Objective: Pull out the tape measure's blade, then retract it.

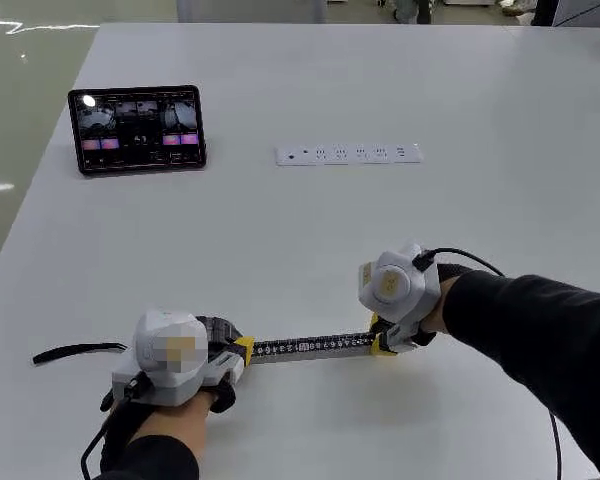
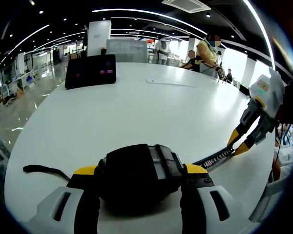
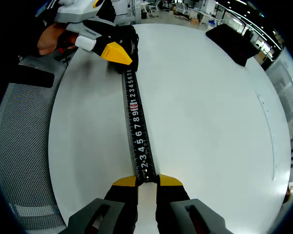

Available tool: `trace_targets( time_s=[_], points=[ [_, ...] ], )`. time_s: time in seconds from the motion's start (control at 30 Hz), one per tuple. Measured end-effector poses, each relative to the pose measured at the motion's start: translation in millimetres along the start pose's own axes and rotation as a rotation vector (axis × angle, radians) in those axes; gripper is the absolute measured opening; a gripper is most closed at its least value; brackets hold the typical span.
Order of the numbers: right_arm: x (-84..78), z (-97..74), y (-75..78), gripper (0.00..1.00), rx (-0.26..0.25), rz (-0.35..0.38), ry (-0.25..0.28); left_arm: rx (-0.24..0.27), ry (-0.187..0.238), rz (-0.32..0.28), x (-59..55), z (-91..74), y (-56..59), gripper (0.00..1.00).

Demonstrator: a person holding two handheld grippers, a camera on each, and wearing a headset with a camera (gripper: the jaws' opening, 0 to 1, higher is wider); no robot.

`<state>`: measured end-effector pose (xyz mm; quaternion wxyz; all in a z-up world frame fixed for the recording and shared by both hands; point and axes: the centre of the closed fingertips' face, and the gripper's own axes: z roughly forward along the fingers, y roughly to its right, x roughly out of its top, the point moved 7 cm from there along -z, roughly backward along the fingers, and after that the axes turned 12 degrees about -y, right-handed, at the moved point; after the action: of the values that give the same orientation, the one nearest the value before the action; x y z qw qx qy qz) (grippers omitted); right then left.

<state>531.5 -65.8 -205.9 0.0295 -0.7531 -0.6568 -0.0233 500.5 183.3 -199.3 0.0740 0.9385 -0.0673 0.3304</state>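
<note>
- On the white tabletop (image 1: 380, 80), near its front edge — the black tape measure case (image 2: 136, 178), clamped from both sides between the yellow-tipped fingers (image 2: 85, 170) of the left gripper (image 2: 141, 170).
- Fingers kept apart only by the width of the case, pressed against its flanks.
- Drawn out of the case and lying flat on the tabletop: the blade (image 3: 136, 122), black with white numerals and 1 red mark partway along.
- Far end of the blade pinched in the right gripper (image 3: 147, 181), fingers almost together with just the tip between them.
- The 2 grippers well apart, the blade straight between them.
- Loose on the tabletop, on the side of the case away from the blade — a black strap (image 1: 75, 351).
- Further back, a dark tablet (image 1: 137, 128) with a lit screen and a white power strip (image 1: 348, 154), both well apart from the blade.
</note>
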Motion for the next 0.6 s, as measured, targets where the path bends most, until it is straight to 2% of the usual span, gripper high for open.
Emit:
trace_targets(
  time_s=[0.6],
  points=[
    [10.1,0.2,-0.7,0.09,0.011,0.003,0.009,0.000,0.003,0.000,-0.3,-0.5,0.2,0.63]
  ],
)
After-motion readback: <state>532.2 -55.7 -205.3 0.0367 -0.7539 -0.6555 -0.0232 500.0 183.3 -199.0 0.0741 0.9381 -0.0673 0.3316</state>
